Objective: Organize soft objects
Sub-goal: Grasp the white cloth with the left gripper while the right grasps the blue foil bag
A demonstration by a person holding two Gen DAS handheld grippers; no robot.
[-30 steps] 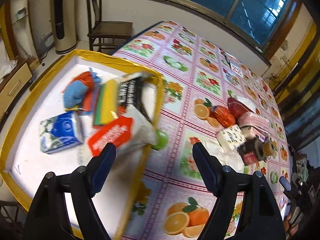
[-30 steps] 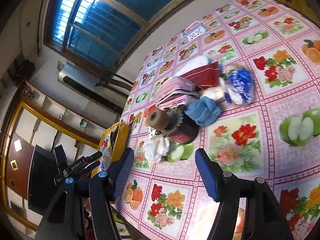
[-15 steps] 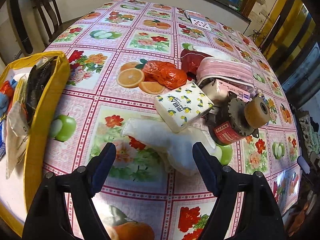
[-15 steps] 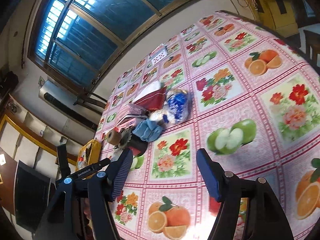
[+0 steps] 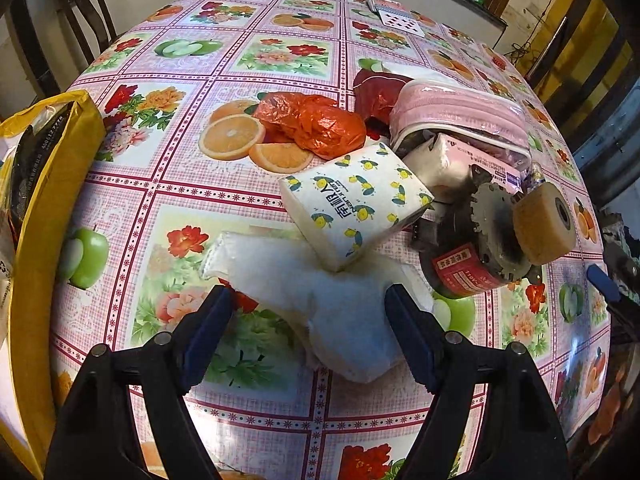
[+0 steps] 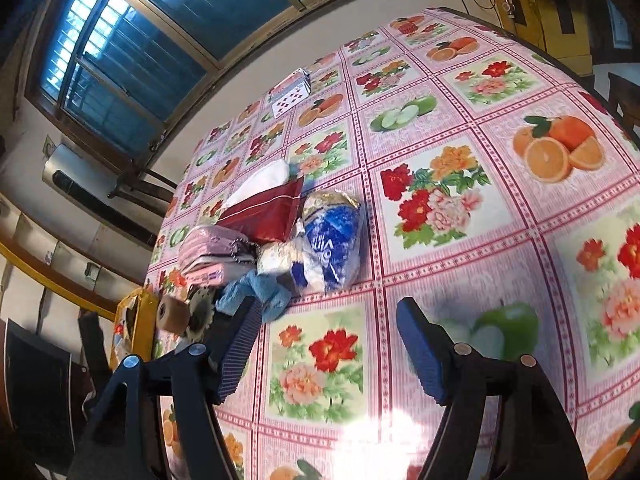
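A pile of soft things lies on the fruit-print tablecloth (image 5: 256,52). In the left wrist view, a white cloth (image 5: 320,300) lies between the spread fingers of my left gripper (image 5: 308,320), which is open and empty. A tissue pack with lemon print (image 5: 352,200) rests on the cloth's far side. Behind are an orange-red plastic bag (image 5: 316,124), a dark red item (image 5: 376,92) and a pink pouch (image 5: 456,116). My right gripper (image 6: 328,344) hovers open over bare tablecloth (image 6: 500,80), near a blue cloth (image 6: 260,296) and a blue-white bag (image 6: 332,240).
A yellow bin (image 5: 44,208) with sorted items stands at the left table edge. A hard toothed wheel with a tan roller (image 5: 516,228) and a red-labelled can lies beside the pile. Playing cards (image 5: 392,16) lie at the far side. A chair stands beyond the table.
My left gripper swung right, away from the yellow bin, and came in low over the white cloth. The right gripper pulled back from the pile, then moved closer again.
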